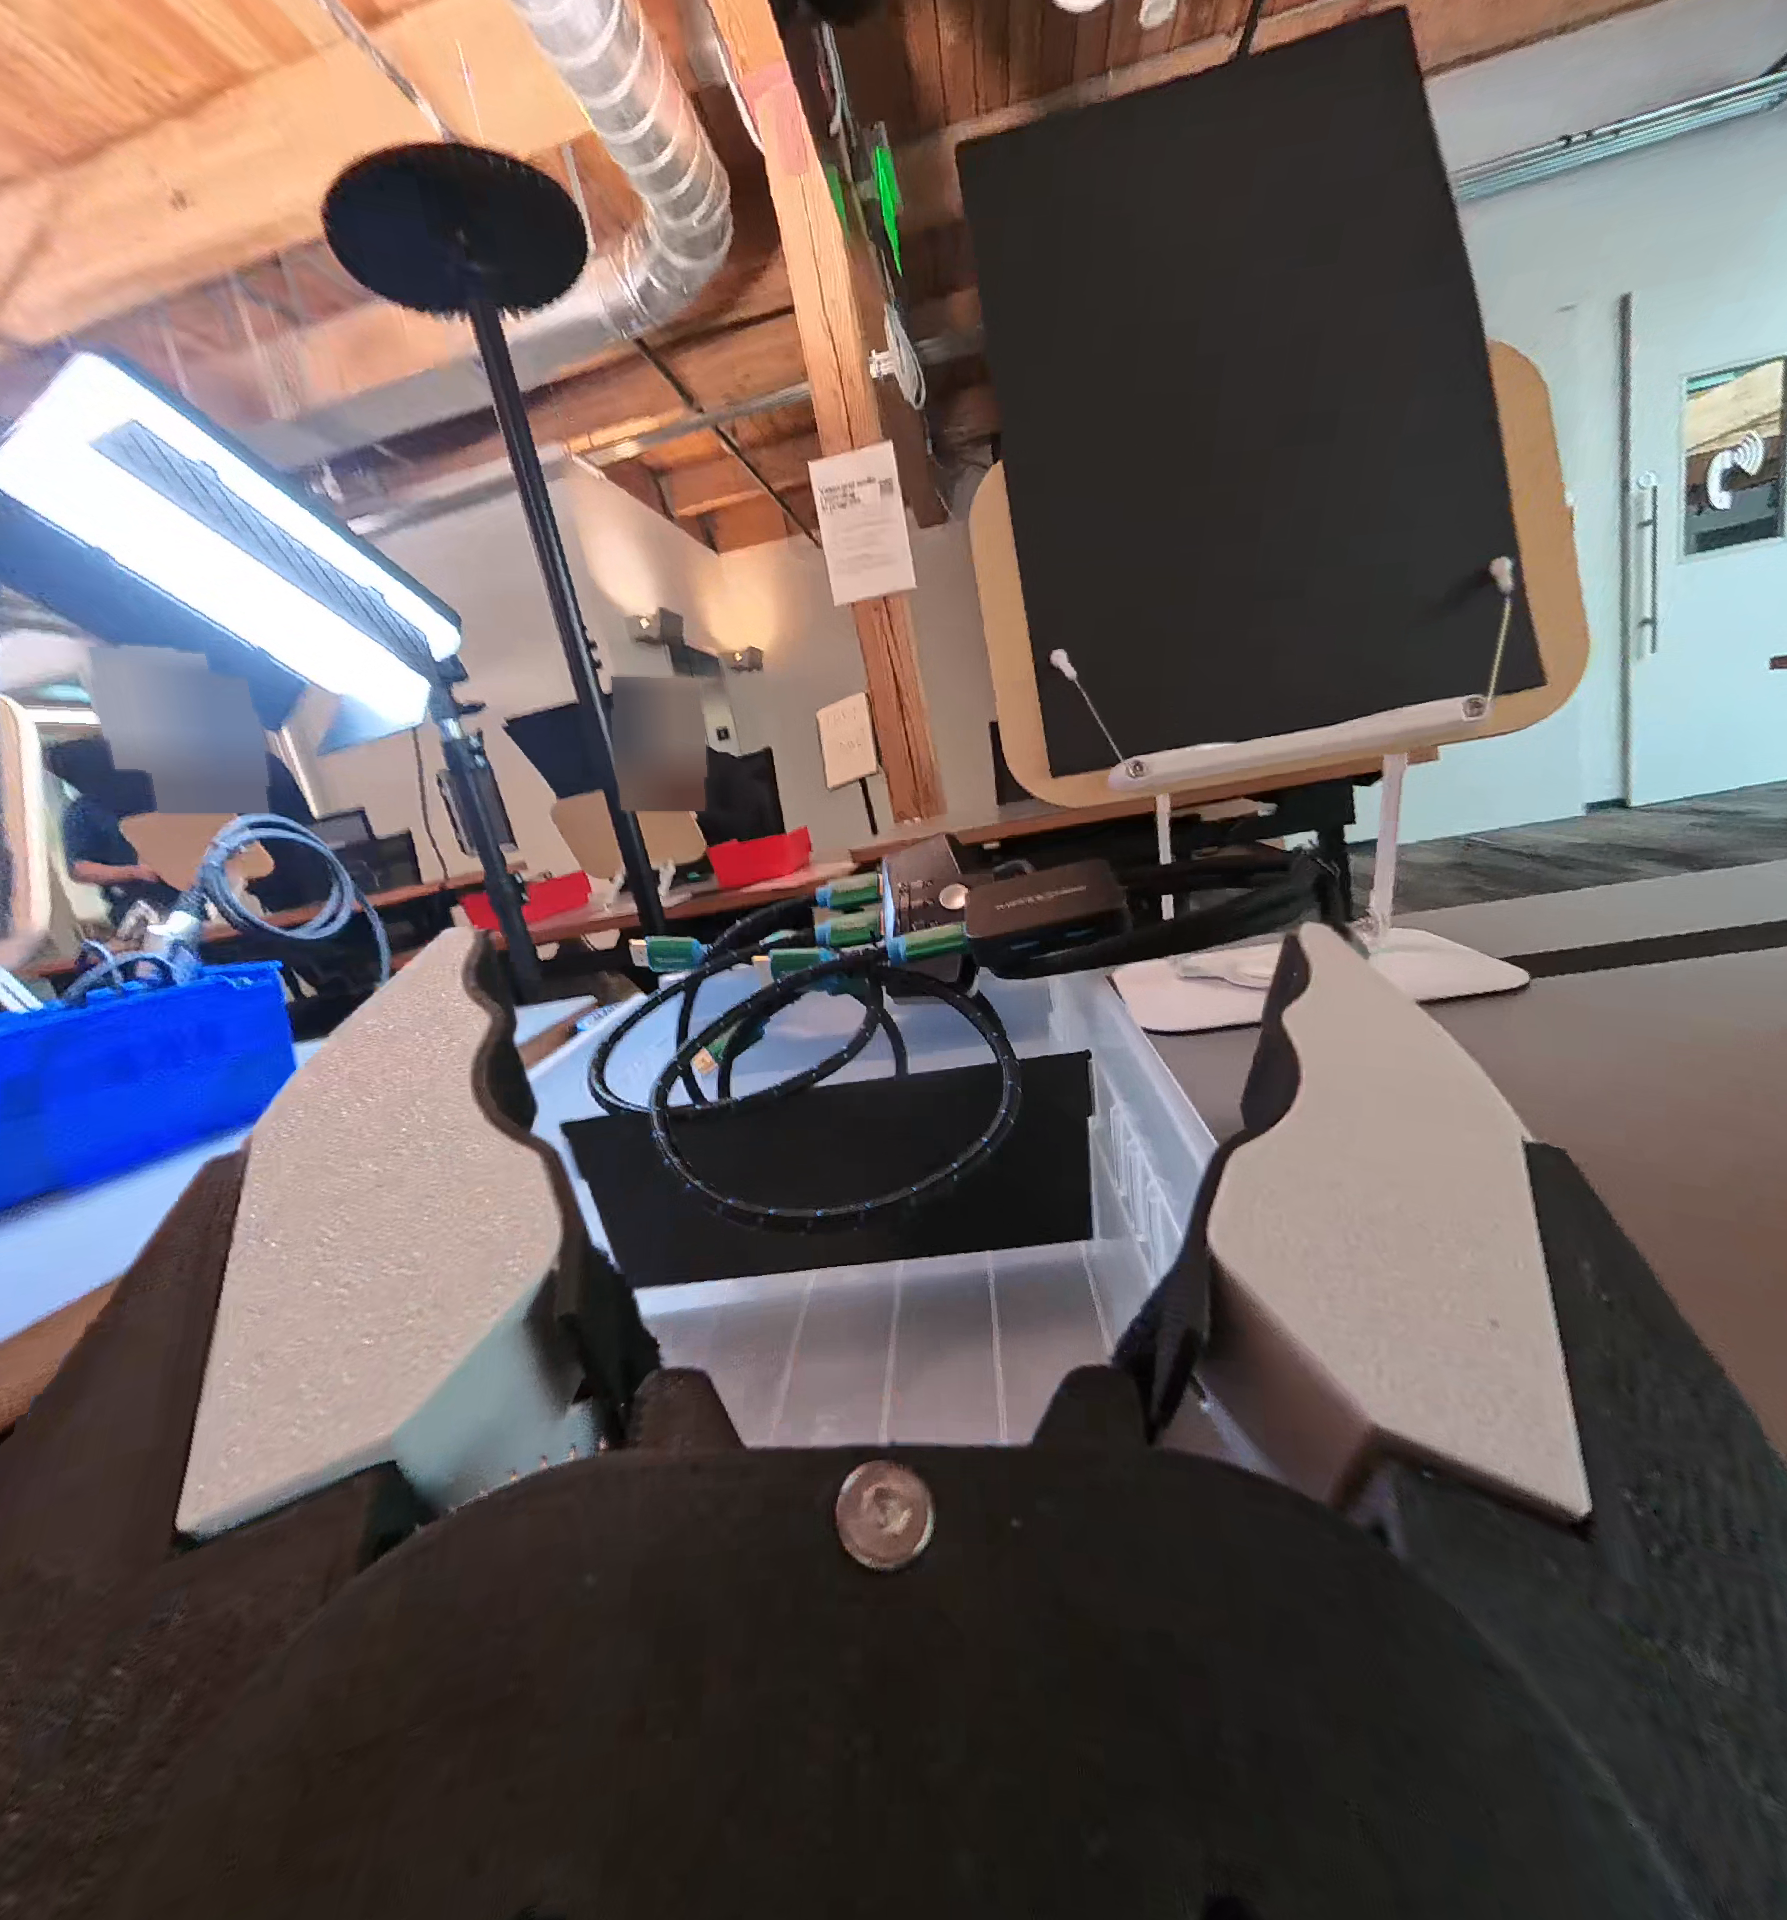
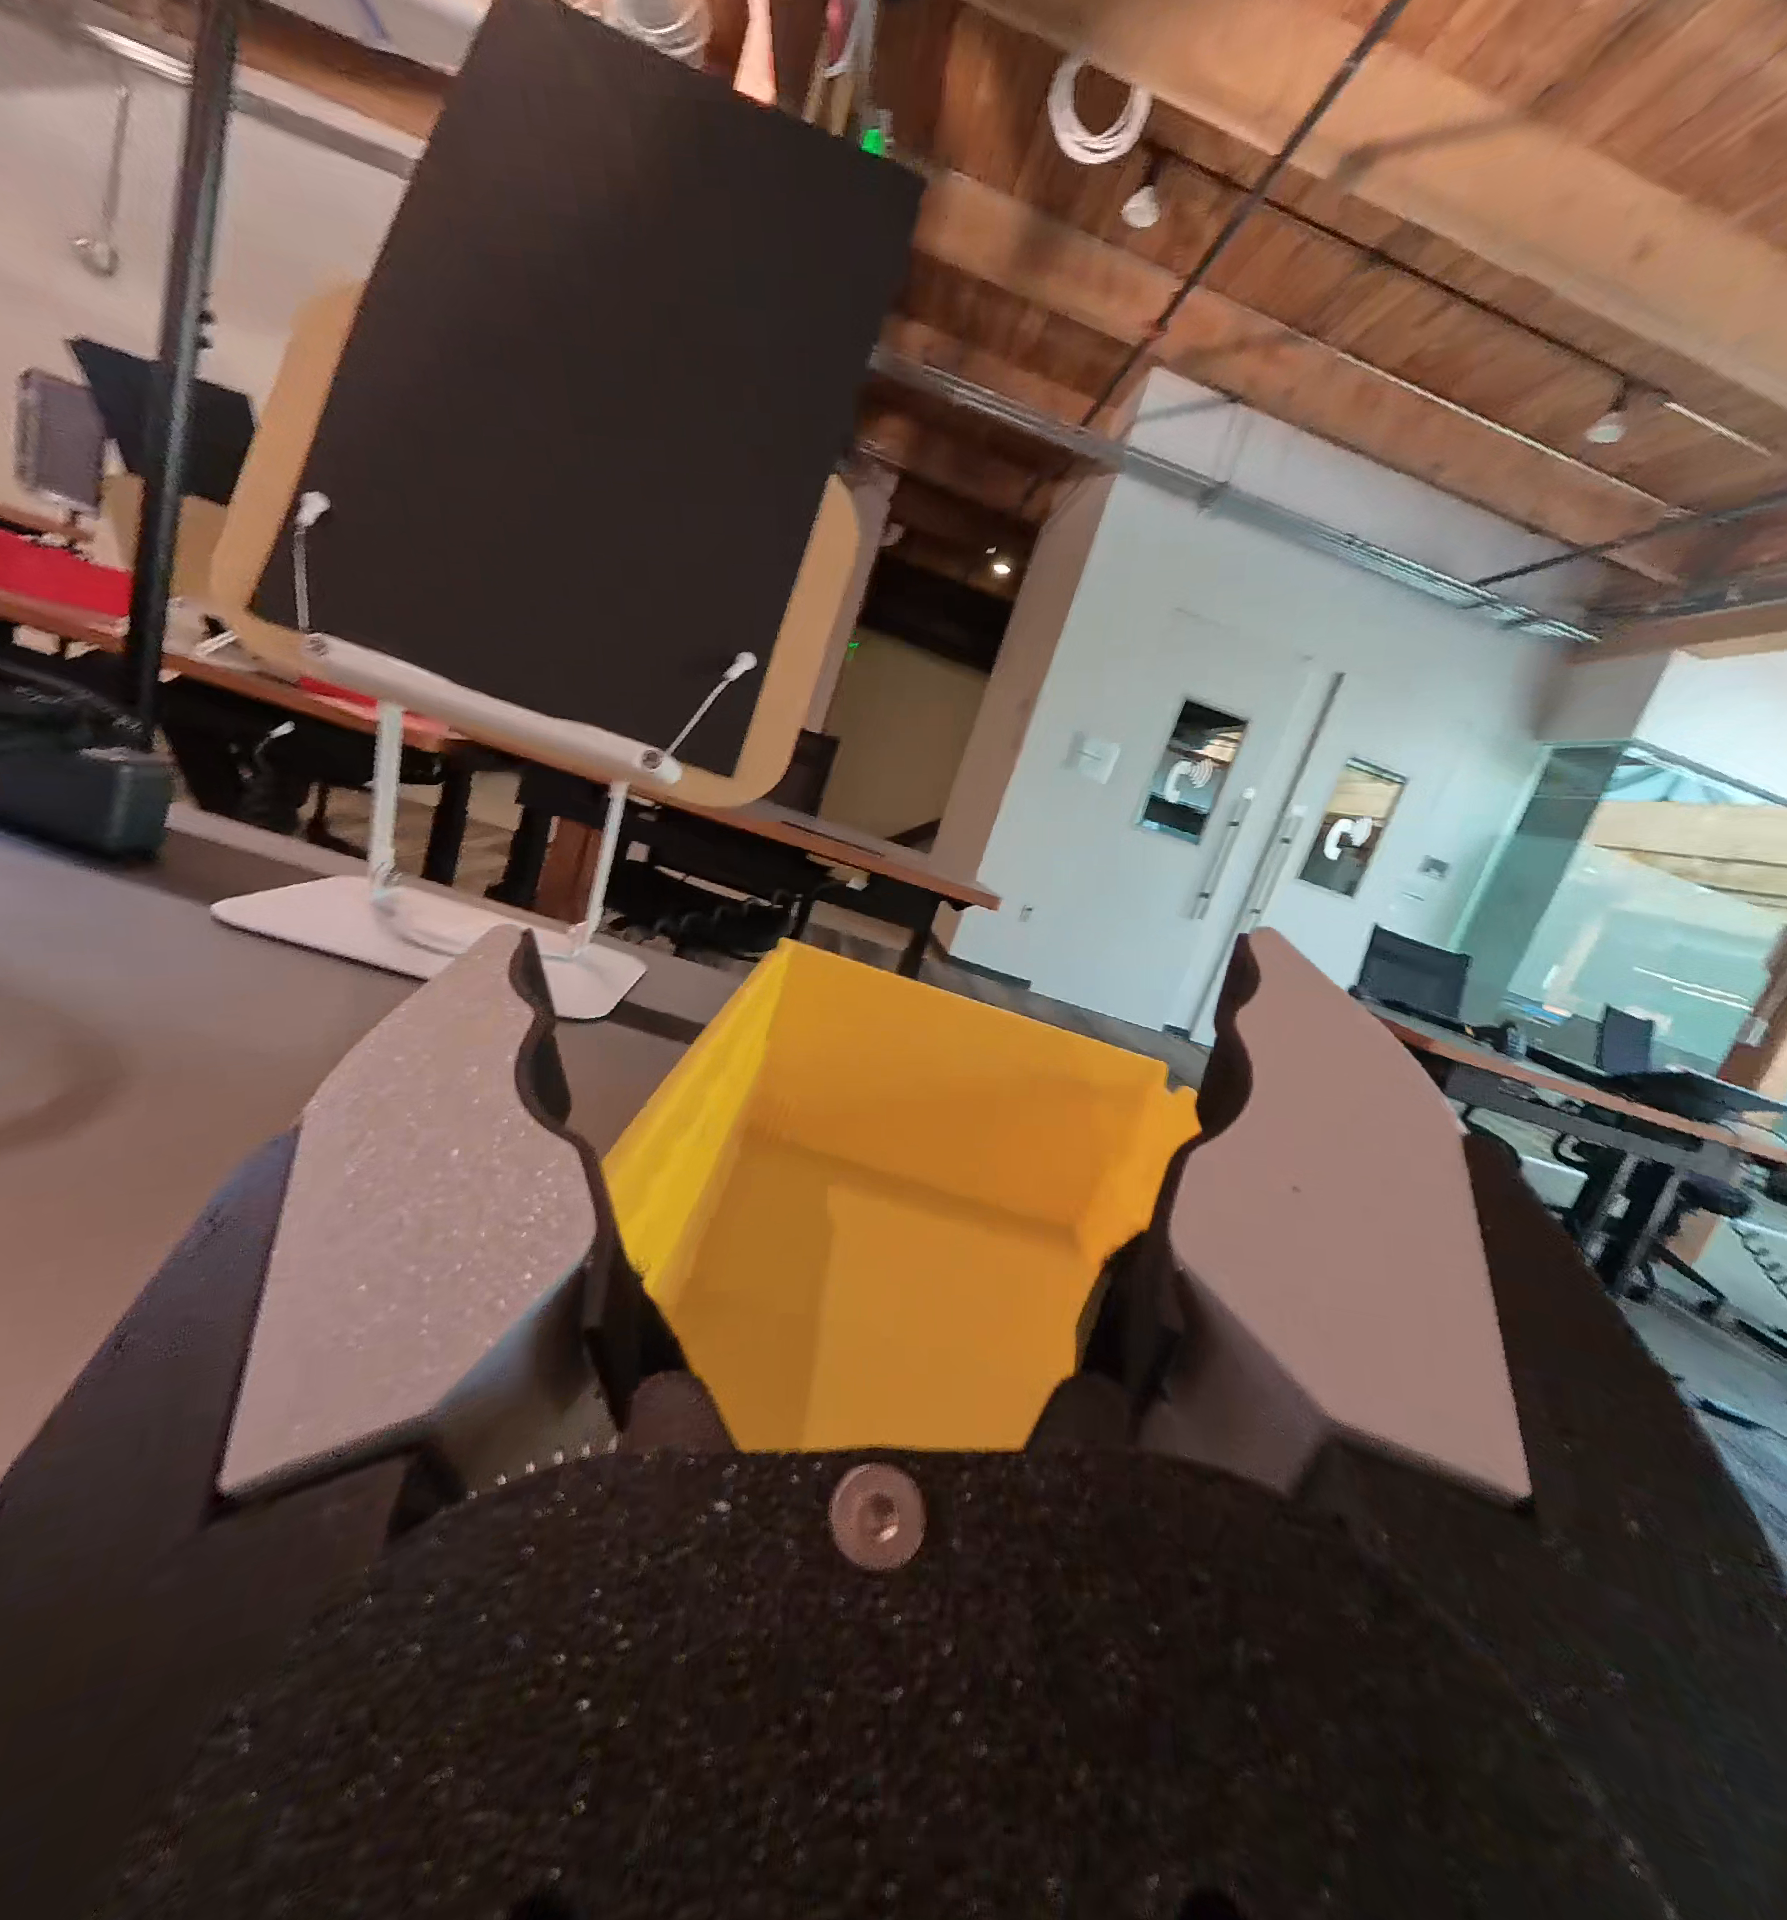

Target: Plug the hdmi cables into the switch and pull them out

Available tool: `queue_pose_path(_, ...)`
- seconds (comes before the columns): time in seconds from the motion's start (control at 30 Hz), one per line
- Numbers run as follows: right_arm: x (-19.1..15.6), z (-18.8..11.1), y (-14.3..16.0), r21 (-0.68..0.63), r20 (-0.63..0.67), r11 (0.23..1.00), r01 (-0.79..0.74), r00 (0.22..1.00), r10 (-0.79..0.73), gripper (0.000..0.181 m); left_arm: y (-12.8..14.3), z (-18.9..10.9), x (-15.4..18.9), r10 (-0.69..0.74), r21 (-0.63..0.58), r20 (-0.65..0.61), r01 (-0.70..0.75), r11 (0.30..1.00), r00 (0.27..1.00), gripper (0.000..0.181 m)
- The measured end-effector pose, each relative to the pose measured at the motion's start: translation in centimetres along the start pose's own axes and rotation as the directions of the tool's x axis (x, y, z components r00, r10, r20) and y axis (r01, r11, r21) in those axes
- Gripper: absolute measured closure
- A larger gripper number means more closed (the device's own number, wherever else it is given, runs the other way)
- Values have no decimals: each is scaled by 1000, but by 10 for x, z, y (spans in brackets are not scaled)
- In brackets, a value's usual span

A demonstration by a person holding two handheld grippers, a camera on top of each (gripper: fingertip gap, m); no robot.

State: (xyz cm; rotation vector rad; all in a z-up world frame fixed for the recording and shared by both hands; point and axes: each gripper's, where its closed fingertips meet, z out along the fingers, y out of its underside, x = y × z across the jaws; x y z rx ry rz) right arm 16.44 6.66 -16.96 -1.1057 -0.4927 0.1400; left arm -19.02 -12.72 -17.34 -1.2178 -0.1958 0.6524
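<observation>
The left claw (image 1: 873,1049) stands wide and empty, low over a clear plastic bin (image 1: 1138,1132) on the table (image 1: 1595,1091). At the bin's far end sits the black HDMI switch (image 1: 1034,904), raised on the far rim or just behind it; which, I cannot tell. Green-ended HDMI plugs (image 1: 847,925) cluster against its near-left face. I count about five green ends: three or four seem seated in or close to the ports, and one (image 1: 665,951) hangs free just left of the group. The braided black cables (image 1: 837,1122) loop down onto a black insert in the bin; their number in the tangle is hard to tell, perhaps three.

The right claw (image 2: 884,1049) is likewise wide and holds nothing. It points over a single yellow bin (image 2: 868,1216), which looks empty, near the table's far right edge, well apart from the switch. One black board on a white stand (image 1: 1232,416) rises behind.

The step in hand looks like the approach to a plug. To do it well, the left claw should close on one green housing alone, not the braid, and move straight along the port's axis without twisting. The right claw would do best to come across and steady the switch body, since a light box will slide or tip under push or pull.
</observation>
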Motion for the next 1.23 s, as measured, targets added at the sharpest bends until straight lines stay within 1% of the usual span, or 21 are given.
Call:
queue_pose_path(0.07, 9, -1, 1, -3, -41, 1000, -25, 999, 25, 54, -2, -1, 3, 3, 9, -13, -2, 1000, 1000, 43)
queue_pose_path(0.13, 14, 1, 9, -36, -50, 996, -87, 995, 85, 45, 0, 0, 5, -28, 1, -36, 28, 1000, 999, 39)
queue_pose_path(0.2, 12, 4, 21, -96, -29, 985, -142, 990, 140, 38, 0, 0, 4, -92, -2, -52, 93, 996, 994, 38)
queue_pose_path(0.27, 6, 6, 33, -163, -3, 974, -159, 987, 160, 34, -1, 0, -2, -164, 6, -49, 165, 986, 985, 38)
queue_pose_path(0.33, 2, 7, 38, -197, 13, 971, -138, 990, 144, 34, -6, -2, -11, -245, 41, -38, 247, 968, 969, 38)
queue_pose_path(0.4, 2, 7, 38, -201, 17, 974, -106, 994, 112, 34, -11, -5, -22, -321, 81, -19, 322, 943, 947, 38)
queue_pose_path(0.43, 1, 7, 38, -203, 18, 975, -95, 995, 100, 34, -9, -6, -26, -350, 80, -10, 349, 934, 937, 38)
queue_pose_path(0.5, -1, 7, 42, -224, 31, 971, -88, 995, 97, 38, -1, -4, -30, -398, 45, -4, 398, 916, 917, 38)
queue_pose_path(0.6, -7, 7, 54, -289, 63, 952, -99, 990, 122, 37, 9, -1, -29, -445, -8, -9, 444, 896, 896, 38)
queue_pose_path(0.67, -9, 7, 56, -300, 73, 949, -95, 990, 122, 37, 13, 0, -26, -437, -33, -17, 436, 899, 899, 39)
queue_pose_path(0.8, -11, 7, 57, -307, 80, 948, -87, 990, 117, 40, 16, 1, -19, -370, -64, -30, 368, 928, 928, 39)
queue_pose_path(0.93, -12, 7, 60, -323, 87, 943, -85, 989, 119, 41, 24, 3, -8, -330, -119, -61, 322, 939, 942, 39)
queue_pose_path(1.23, -16, 7, 63, -341, 108, 937, -71, 988, 114, 44, 27, 4, 0, -283, -144, -87, 269, 952, 955, 41)
